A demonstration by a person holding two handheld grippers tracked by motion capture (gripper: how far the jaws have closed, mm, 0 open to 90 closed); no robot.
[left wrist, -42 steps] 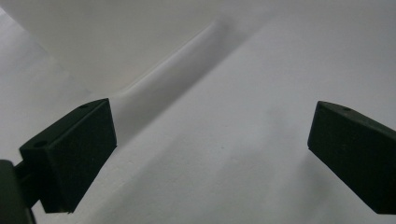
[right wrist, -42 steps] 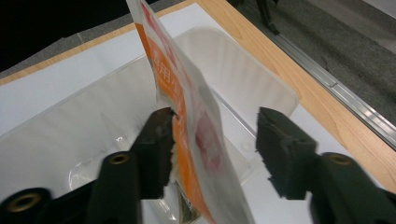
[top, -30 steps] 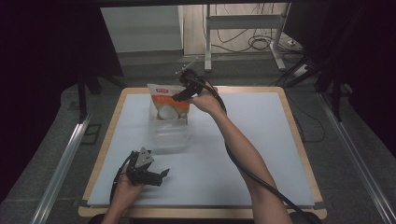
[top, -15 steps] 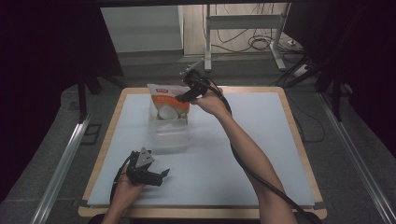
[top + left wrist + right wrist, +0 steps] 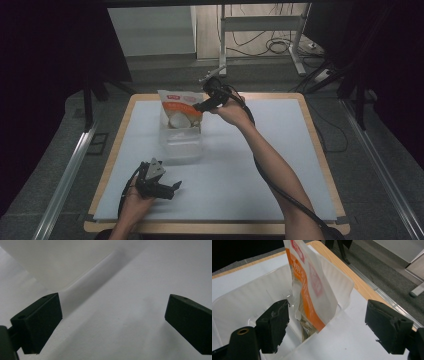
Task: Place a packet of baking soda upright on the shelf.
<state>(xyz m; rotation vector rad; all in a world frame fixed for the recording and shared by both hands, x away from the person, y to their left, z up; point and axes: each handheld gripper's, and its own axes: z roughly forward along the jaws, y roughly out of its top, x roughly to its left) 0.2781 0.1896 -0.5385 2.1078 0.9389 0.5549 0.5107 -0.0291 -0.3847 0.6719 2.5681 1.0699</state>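
We have the right claw [image 5: 200, 106] at the top edge of the white and orange printed plastic pouch [image 5: 179, 111], which stands in the far end of the clear plastic tub [image 5: 181, 145]. Its jaws have just been opening and now stand wide; in the right gripper view the pouch [image 5: 312, 290] rises between them, ahead of the pads, with nothing pinched. So we judge this a release: we back the claw straight off and up, keeping both pads clear of the top seal so the pouch doesn't tip out. The pouch's long axis runs near upright, top seal leaning toward the right claw, base down in the tub [image 5: 244, 307]. Our left claw [image 5: 167, 190] rests wide open and empty on the white surface [image 5: 260, 165], well short of the tub.
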